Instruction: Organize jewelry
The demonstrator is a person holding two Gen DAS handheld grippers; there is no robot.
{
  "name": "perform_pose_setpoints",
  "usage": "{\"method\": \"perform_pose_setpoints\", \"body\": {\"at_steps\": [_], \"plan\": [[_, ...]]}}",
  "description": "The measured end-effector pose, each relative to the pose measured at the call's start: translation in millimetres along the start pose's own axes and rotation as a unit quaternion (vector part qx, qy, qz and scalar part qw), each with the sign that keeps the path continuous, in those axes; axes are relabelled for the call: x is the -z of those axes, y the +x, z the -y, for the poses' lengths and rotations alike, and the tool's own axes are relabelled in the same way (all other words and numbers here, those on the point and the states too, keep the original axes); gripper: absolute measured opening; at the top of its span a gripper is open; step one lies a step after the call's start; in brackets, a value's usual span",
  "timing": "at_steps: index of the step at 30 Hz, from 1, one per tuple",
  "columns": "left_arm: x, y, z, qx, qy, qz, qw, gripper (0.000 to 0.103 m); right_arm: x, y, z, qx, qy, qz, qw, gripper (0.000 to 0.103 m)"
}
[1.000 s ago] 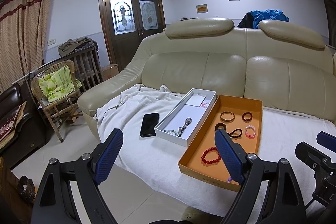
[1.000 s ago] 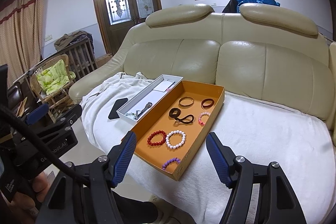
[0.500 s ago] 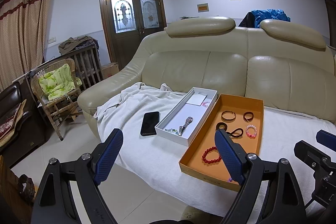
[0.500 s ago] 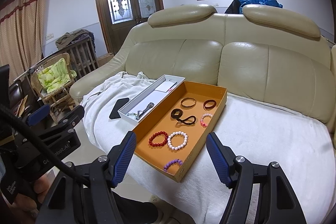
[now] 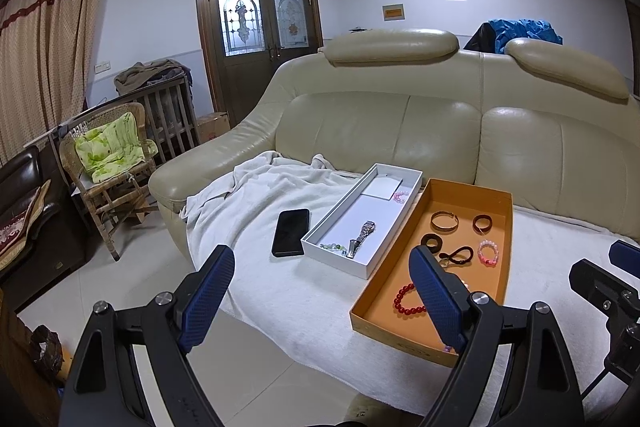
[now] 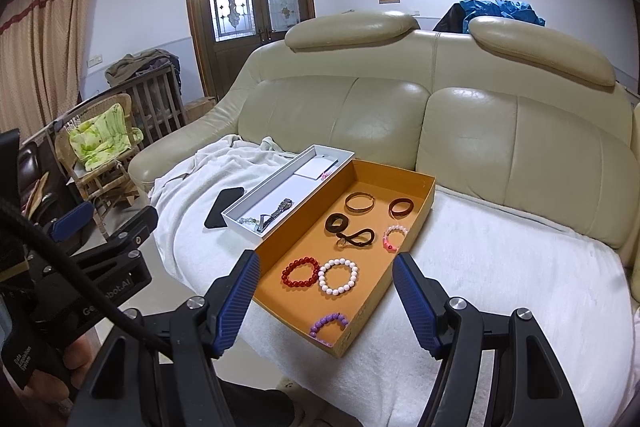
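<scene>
My left gripper [image 5: 322, 291] & right gripper [image 6: 326, 293], both spread wide w/ nothing held, hover short of the orange tray [image 6: 426, 205] of bracelets beside the white box [image 5: 340, 264] w/ a watch [image 5: 362, 237]; risk: soft blanket [image 6: 500, 267] lets trays tip or beads slip when pinched.

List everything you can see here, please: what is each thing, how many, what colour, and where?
sofa: 1, cream, behind the boxes
blanket: 1, white, over the seat
orange box: 1, on the blanket
white box: 1, left of the orange box, touching it
bracelets and bands: 8 in the orange box, among them red beads, white beads, purple beads, pink beads
watch: 1, silver, in the white box
phone: 1, black, left of the white box
wicker chair: 1, green cushion, far left
left gripper: open, empty
right gripper: open, empty
</scene>
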State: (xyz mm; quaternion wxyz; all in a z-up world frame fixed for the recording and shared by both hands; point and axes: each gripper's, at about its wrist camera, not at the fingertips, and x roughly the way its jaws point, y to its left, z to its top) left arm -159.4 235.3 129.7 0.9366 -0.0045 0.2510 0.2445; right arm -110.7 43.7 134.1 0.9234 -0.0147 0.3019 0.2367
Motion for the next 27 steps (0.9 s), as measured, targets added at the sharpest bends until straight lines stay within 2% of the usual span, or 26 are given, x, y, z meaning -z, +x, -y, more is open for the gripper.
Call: {"method": "perform_pose_setpoints", "body": {"at_steps": [19, 22, 25, 27], "plan": [[-3, 21, 6, -0.017, 0.006, -0.011, 0.9998, 0.089, -7, 25, -3, -0.007, -0.004, -0.014, 1.0, 0.073], [-4, 23, 17, -0.025, 0.017, -0.008, 0.9995, 0.089, -6, 30, 7, -0.01, 0.005, -0.012, 1.0, 0.073], [-6, 25, 38, -0.018, 0.035, -0.003, 0.9992, 0.089, -3, 35, 31, -0.008, 0.023, -0.008, 1.0, 0.073], [-9, 28, 68, 0.01, 0.049, -0.002, 0.9987, 0.089, 0, 36, 56, 0.004, 0.037, -0.001, 0.999, 0.073]]}}
